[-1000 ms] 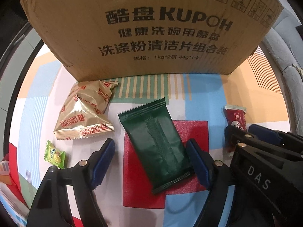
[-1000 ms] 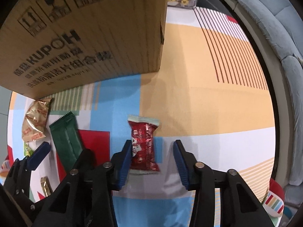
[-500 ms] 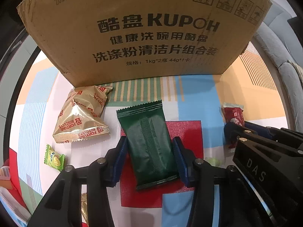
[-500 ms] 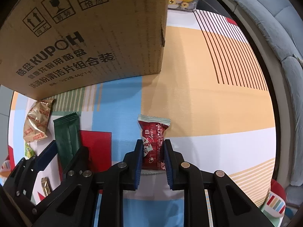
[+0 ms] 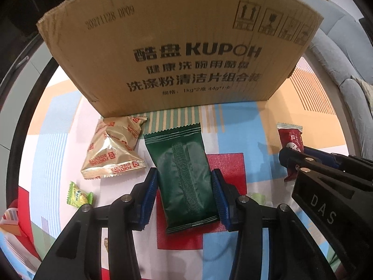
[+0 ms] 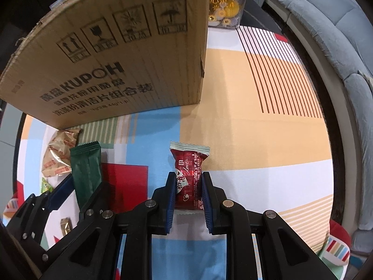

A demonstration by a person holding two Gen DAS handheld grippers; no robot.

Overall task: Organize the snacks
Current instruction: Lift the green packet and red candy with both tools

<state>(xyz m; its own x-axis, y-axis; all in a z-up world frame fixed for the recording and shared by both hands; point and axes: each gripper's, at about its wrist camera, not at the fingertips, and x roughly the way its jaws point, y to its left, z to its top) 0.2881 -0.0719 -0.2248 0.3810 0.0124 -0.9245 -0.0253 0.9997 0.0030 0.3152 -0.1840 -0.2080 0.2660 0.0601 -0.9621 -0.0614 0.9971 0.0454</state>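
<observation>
My left gripper (image 5: 184,193) is shut on a dark green snack packet (image 5: 184,170), its blue pads pressing both long sides. The packet also shows in the right wrist view (image 6: 85,170). My right gripper (image 6: 188,193) is shut on a small red snack packet (image 6: 188,172), which also shows in the left wrist view (image 5: 291,140). A large KUPOH cardboard box (image 5: 181,53) stands just beyond both packets; it also fills the upper left of the right wrist view (image 6: 112,65).
A gold Fortune Biscuits bag (image 5: 112,149) lies left of the green packet by the box. A small green candy (image 5: 78,194) lies nearer left. A tub of gold coins (image 6: 225,11) stands behind the box. A grey sofa (image 6: 338,35) curves along the right.
Both grippers went from open to shut: the left closed on the green packet, the right on the red packet. Both views now sit higher, showing more of the box's top edge.
</observation>
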